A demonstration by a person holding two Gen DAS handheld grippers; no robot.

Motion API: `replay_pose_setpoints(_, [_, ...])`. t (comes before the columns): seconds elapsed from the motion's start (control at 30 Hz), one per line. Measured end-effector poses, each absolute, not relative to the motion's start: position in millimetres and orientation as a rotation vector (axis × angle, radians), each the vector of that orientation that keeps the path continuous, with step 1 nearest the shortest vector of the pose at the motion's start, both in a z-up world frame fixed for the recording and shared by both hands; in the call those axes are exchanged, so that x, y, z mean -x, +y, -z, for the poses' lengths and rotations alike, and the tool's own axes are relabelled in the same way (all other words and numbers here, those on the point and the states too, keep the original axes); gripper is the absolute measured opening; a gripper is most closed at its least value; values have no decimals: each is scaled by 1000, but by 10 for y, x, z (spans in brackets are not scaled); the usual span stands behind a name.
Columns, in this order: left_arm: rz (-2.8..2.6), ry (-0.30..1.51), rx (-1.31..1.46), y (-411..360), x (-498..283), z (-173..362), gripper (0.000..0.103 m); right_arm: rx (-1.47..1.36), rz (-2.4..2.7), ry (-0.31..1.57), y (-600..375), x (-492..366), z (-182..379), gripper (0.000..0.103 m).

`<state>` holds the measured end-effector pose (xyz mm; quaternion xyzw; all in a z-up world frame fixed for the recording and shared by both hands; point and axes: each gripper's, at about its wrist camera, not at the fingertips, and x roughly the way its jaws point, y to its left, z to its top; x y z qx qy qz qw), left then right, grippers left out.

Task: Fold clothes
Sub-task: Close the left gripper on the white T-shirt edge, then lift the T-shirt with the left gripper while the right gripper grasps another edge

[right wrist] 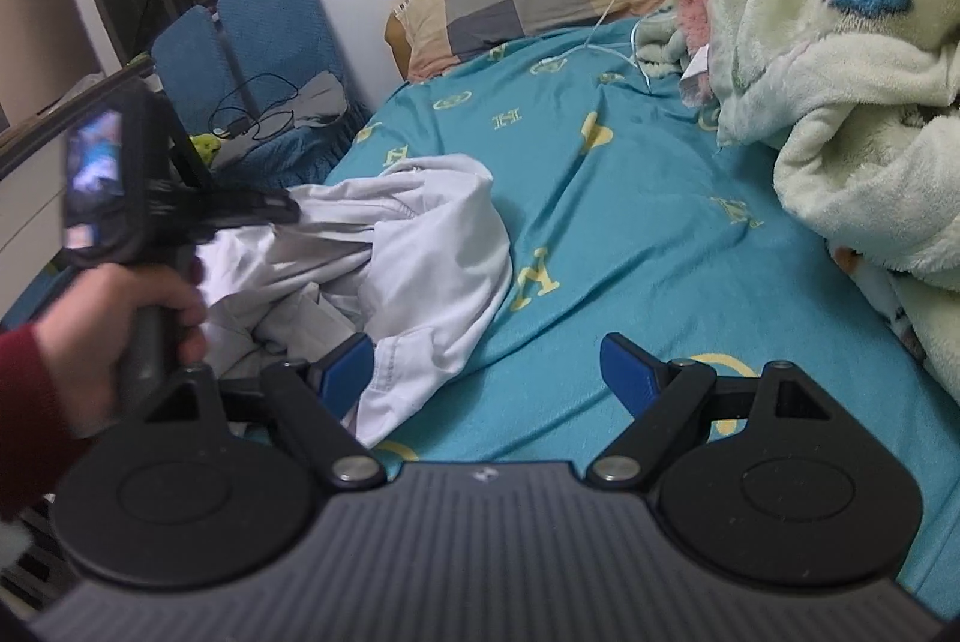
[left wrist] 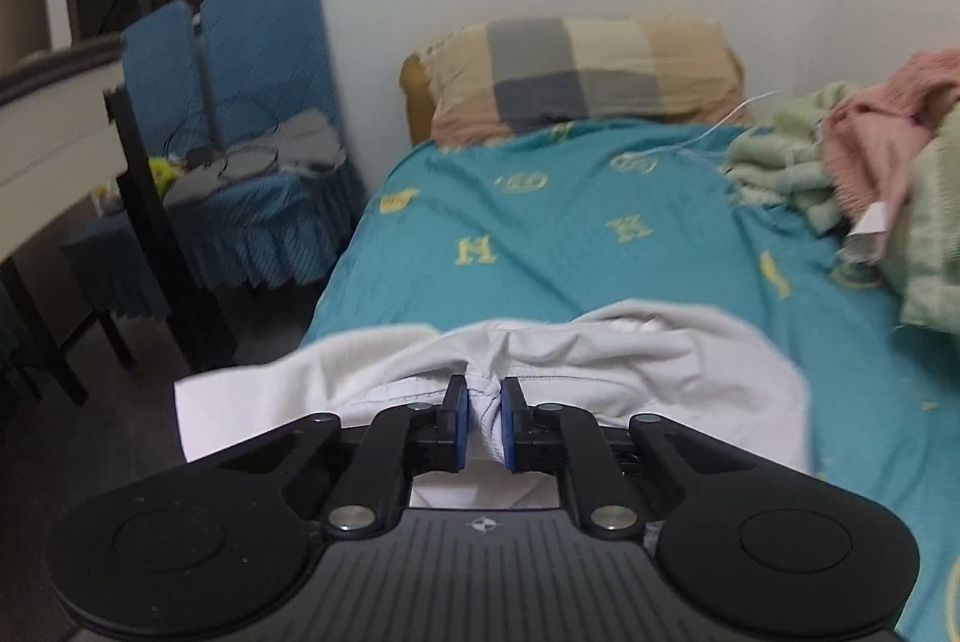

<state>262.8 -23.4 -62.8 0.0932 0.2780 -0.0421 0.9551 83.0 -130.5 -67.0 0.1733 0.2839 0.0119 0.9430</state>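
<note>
At the left edge of the right wrist frame, a person's hand (right wrist: 129,327) in a dark red sleeve (right wrist: 24,402) grips the handle of the left gripper (right wrist: 273,210), whose tip is buried in one white garment (right wrist: 420,270). In the left wrist frame that left gripper (left wrist: 483,417) shows both blue pads pressed together on a bunched, stitched edge of the white garment (left wrist: 600,372), which spreads across the lower middle of the frame with its long axis running left to right, its left end hanging past the bed's side. In the right wrist frame the garment lies crumpled at centre left on the teal bedsheet (right wrist: 630,234), its bulk running from the lower middle up toward the upper left. One blue-covered chair (left wrist: 258,102) stands at the left, strewn with a grey cloth and a dark cable. One checked pillow (left wrist: 582,72) lies at the upper middle. The right gripper (right wrist: 489,372) hovers at the lower middle with its two fingers spread wide, the left one just touching the garment's hem, nothing between them. At the right, one pale green blanket (right wrist: 840,72) is heaped with a pink cloth (left wrist: 876,126).
</note>
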Motion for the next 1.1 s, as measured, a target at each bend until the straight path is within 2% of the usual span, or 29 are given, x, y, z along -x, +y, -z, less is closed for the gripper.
replay_pose_setpoints(0.17, [184, 460, -164, -271, -1960, 37, 10, -342, -27, 520, -1307, -722, 579, 84])
replay_pose_setpoints(0.53, [369, 325, 42, -51, -501, -676, 10, -365, -177, 437, -1232, -454, 379, 83])
replay_pose_setpoints(0.73, [376, 308, 236, 375, -427, -459, 10, -390, -257, 528, -966, -637, 435, 70])
replay_pose_setpoints(0.93, [350, 303, 285, 717, -497, -389, 11, -551, -297, 526, -717, -1118, 578, 67])
replay_pose_setpoints(1.1, [309, 318, 274, 820, -606, -309, 11, -631, -371, 400, -619, -1272, 604, 67])
